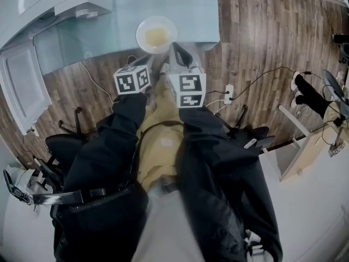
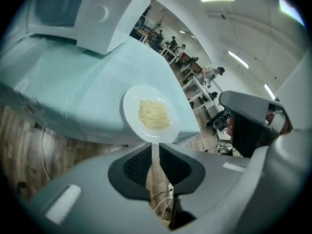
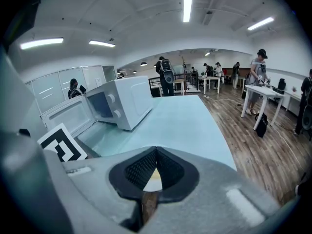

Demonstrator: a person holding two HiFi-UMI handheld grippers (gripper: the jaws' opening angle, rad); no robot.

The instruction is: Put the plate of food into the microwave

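Strip-lit open workroom, with other tables and people far off, lies beyond a pale blue-green tabletop [image 3: 185, 121]. Your left hand-held gripper [image 2: 155, 147] is rolled onto its side, its jaws drawn in to a narrow slot. A white strip fills that slot and runs straight on into the near rim of the round white plate [image 2: 130, 104]. I judge it clamped on that rim, one pad above and one below. Just past the fingertips, a heap of pale yellow noodles [image 2: 154, 114] sits in the plate's middle. The plate is at the tabletop's near edge; whether it rests there or hangs clear I cannot tell.

Your right hand-held gripper [image 3: 156, 151] is level, with its tips pressed together on nothing. It hovers just above the plate's right side, and a sliver of plate shows under its jaws. Ahead and to the left of it, well apart, stands the boxy white microwave oven [image 3: 127, 99] with its door [image 3: 68, 116] swung open towards you.

Expect the plate to be stiff, glazed and slick, and breakable over the wood-plank floor [image 3: 263, 150]. Held by one edge, its weight levers out beyond the pads, so seat the rim deep and carry it flat, because the loose noodles will slide. A second hold on the right rim would steady it.
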